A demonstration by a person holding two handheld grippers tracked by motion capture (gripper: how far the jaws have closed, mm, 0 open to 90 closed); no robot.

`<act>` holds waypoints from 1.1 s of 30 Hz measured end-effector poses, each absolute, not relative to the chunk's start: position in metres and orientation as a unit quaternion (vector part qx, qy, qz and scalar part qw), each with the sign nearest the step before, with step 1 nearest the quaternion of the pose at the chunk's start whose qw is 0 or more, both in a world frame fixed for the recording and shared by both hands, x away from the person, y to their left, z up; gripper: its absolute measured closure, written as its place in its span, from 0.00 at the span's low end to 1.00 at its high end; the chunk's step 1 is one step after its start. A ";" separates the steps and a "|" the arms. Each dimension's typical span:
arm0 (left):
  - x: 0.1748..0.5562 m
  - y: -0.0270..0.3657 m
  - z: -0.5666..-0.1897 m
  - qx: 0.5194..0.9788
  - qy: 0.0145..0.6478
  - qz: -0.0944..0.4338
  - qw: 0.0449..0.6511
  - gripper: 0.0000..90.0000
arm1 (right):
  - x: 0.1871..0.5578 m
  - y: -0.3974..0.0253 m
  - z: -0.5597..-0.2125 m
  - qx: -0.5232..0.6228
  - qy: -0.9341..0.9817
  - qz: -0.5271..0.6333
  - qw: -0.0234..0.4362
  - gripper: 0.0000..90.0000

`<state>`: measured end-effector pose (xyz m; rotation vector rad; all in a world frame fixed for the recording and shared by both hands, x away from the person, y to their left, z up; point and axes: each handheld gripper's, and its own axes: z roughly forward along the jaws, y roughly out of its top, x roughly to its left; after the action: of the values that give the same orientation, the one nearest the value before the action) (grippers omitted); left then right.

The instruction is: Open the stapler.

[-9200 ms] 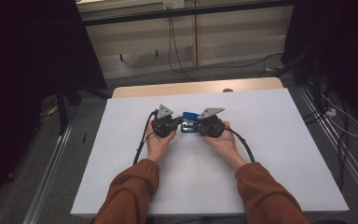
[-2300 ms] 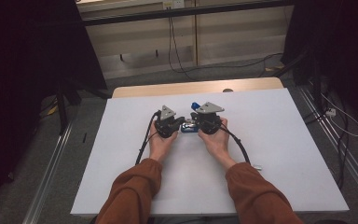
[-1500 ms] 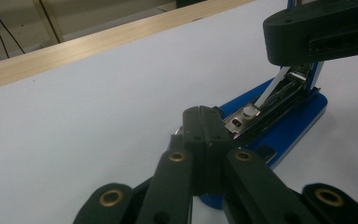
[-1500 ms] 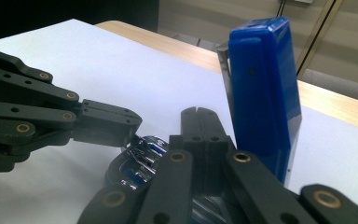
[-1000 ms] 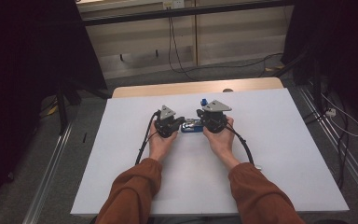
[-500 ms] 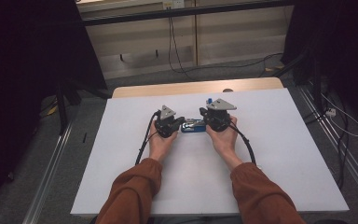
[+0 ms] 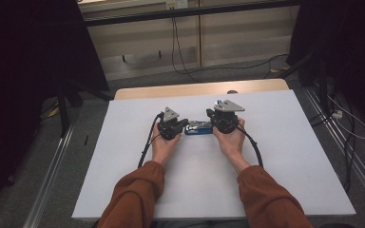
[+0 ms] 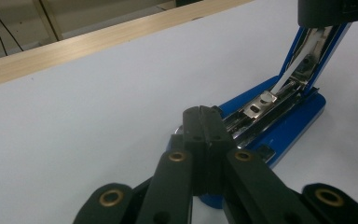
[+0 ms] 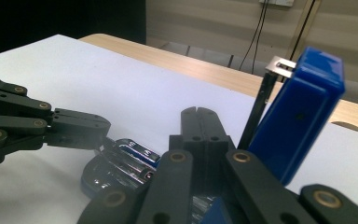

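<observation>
Blue stapler [image 7: 197,128] at frame centre on white table [image 7: 290,156], lid swung up. Left gripper [image 8: 204,122] shut, pinning base; right gripper [image 9: 199,122] shut beside lid. Keep base pinned, lift lid slowly.

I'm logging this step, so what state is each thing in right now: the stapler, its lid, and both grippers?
Blue stapler: lying on the white table, opened, metal staple channel exposed.
Stapler lid: swung up, standing nearly upright.
Left gripper: jaws shut, tips at the stapler's front end.
Right gripper: jaws shut, beside the raised lid.
</observation>
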<state>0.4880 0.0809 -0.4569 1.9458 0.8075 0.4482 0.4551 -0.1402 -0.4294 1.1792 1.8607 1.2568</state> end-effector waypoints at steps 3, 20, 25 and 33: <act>0.488 0.081 -0.457 0.796 0.330 0.184 0.474 1.00 | 0.455 -0.140 -0.430 0.445 0.699 0.473 0.299 1.00; 0.488 0.082 -0.457 0.796 0.328 0.181 0.476 1.00 | 0.455 -0.160 -0.433 0.474 0.683 0.466 0.303 1.00; 0.489 0.082 -0.457 0.795 0.329 0.179 0.477 1.00 | 0.454 -0.168 -0.433 0.481 0.677 0.468 0.302 1.00; 0.488 0.082 -0.457 0.796 0.327 0.182 0.476 1.00 | 0.454 -0.171 -0.435 0.483 0.677 0.465 0.303 1.00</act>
<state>0.4880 0.0819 -0.4574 1.9457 0.7985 0.4441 0.4537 -0.1710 -0.4353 1.2812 1.7946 1.2317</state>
